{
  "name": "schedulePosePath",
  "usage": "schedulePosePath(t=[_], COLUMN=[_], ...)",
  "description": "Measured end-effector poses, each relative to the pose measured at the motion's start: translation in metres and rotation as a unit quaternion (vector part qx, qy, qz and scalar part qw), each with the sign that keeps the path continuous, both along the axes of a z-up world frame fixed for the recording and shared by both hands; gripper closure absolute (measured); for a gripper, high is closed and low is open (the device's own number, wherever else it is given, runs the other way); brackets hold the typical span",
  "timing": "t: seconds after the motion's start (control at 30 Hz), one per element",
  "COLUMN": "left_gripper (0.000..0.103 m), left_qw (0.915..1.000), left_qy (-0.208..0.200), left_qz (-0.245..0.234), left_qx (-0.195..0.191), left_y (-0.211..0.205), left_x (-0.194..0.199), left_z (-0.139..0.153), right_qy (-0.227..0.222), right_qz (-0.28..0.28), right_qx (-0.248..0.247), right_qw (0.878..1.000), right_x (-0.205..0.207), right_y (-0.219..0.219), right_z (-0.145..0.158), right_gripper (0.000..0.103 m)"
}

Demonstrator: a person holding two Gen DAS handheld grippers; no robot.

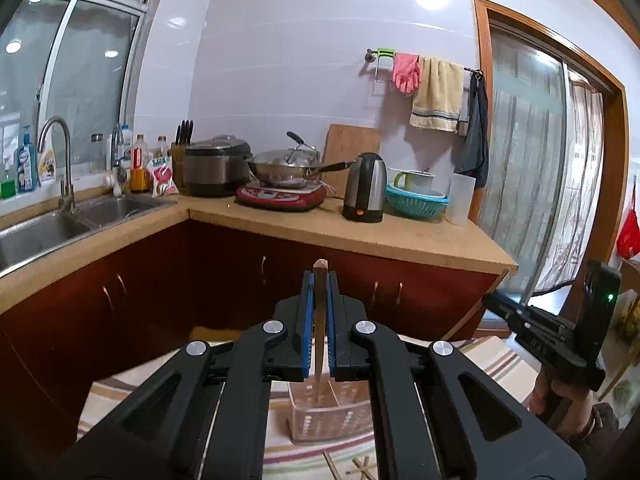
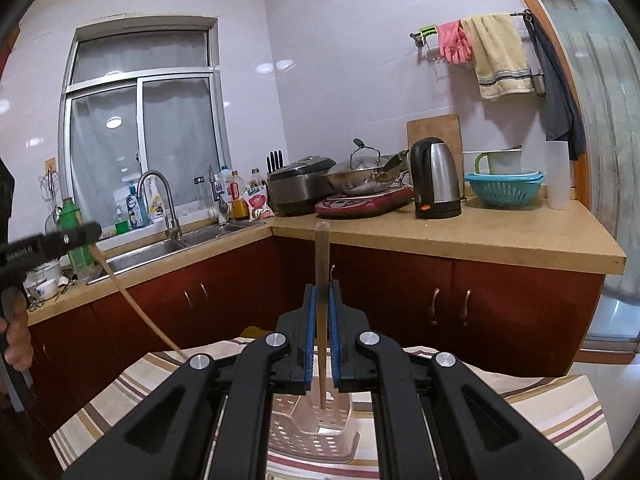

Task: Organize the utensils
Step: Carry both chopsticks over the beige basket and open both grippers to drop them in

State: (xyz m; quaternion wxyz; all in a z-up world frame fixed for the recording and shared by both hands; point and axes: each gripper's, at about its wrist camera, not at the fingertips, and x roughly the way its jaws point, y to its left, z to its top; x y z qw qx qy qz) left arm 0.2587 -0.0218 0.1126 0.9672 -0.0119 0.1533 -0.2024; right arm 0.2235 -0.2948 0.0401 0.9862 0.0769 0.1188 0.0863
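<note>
My left gripper [image 1: 320,286] is shut on a wooden chopstick [image 1: 319,320] that stands upright, its lower end inside a clear perforated utensil holder [image 1: 336,420] on the striped tablecloth [image 1: 120,392]. My right gripper [image 2: 321,292] is shut on another chopstick [image 2: 321,280], upright, its tip hanging over the same holder [image 2: 312,432]. In the right wrist view the left gripper [image 2: 52,242] shows at the left with its chopstick [image 2: 132,300] slanting down. The right gripper [image 1: 560,328] shows at the right edge of the left wrist view.
Loose chopsticks [image 1: 360,468] lie on the cloth near the holder. Behind is an L-shaped counter [image 1: 360,232] with a sink [image 1: 60,224], rice cooker [image 1: 216,166], wok [image 1: 292,166], kettle [image 1: 366,188] and teal colander [image 1: 418,200]. Red cabinets stand below.
</note>
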Motion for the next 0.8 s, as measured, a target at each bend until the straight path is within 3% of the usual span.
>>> schedulePosePath(t=[0.2,0.57,0.67,0.73,0.8], left_gripper=[0.097,0.097,0.087,0.065,0.056], left_qw=[0.9998,0.9926,0.9915,0.9914,0.9915], left_qy=[0.019,0.121,0.13,0.13,0.128], left_qz=[-0.004,0.0,0.006,0.014,0.022], left_qx=[0.003,0.0,-0.002,-0.003,-0.009], left_y=[-0.013,-0.01,-0.006,-0.004,0.001], left_x=[0.026,0.064,0.066,0.066,0.064], left_z=[-0.018,-0.105,-0.118,-0.121,-0.122], right_qy=[0.019,0.09,0.089,0.093,0.098], right_qz=[0.001,0.003,-0.008,-0.012,-0.015], right_qx=[0.003,0.019,0.016,0.021,0.018], right_qw=[1.0,0.996,0.996,0.995,0.995], right_x=[0.016,0.044,0.043,0.042,0.041], right_y=[0.005,0.003,-0.001,-0.005,-0.007], right_z=[-0.017,-0.069,-0.072,-0.074,-0.076], right_gripper=[0.096,0.096,0.096,0.095,0.089])
